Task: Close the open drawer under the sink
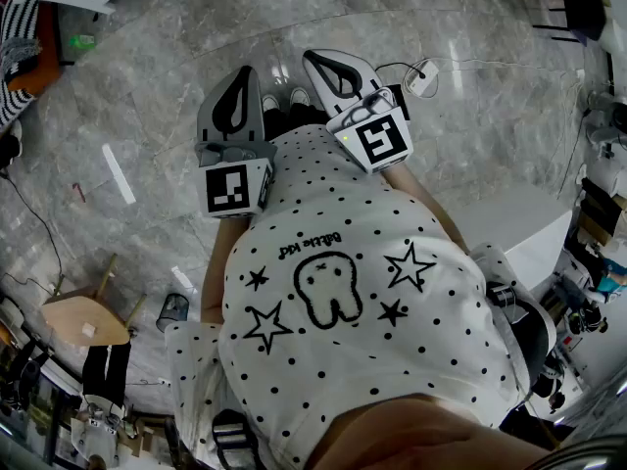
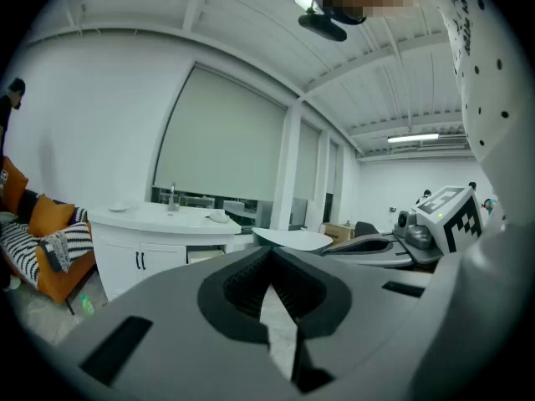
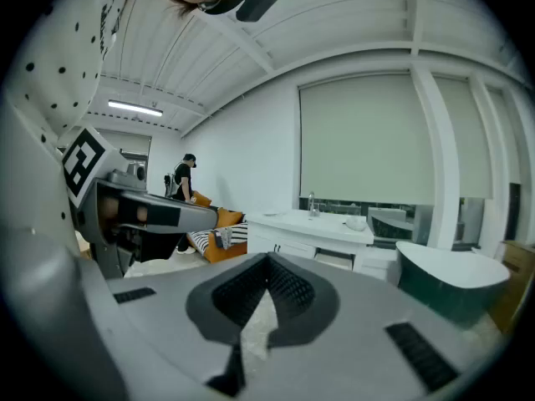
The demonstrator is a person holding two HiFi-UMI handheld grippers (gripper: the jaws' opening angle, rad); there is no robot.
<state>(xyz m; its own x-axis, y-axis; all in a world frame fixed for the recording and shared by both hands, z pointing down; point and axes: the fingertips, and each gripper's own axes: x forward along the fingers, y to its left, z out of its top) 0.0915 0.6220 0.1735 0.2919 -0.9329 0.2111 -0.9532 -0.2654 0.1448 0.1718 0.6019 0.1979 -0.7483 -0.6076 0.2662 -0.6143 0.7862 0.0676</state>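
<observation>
The white sink cabinet stands far off across the room, a faucet on its counter. One drawer below the counter stands pulled out; the right gripper view shows that open drawer under the counter too. In the head view my left gripper and right gripper are held close in front of a dotted white shirt, above the marble floor. Both are shut with nothing between their jaws. Neither is near the cabinet.
A bathtub stands to the right of the cabinet. An orange sofa with a striped cushion is to its left, and a person stands by it. A wooden stool and a white plug on a cable lie on the floor.
</observation>
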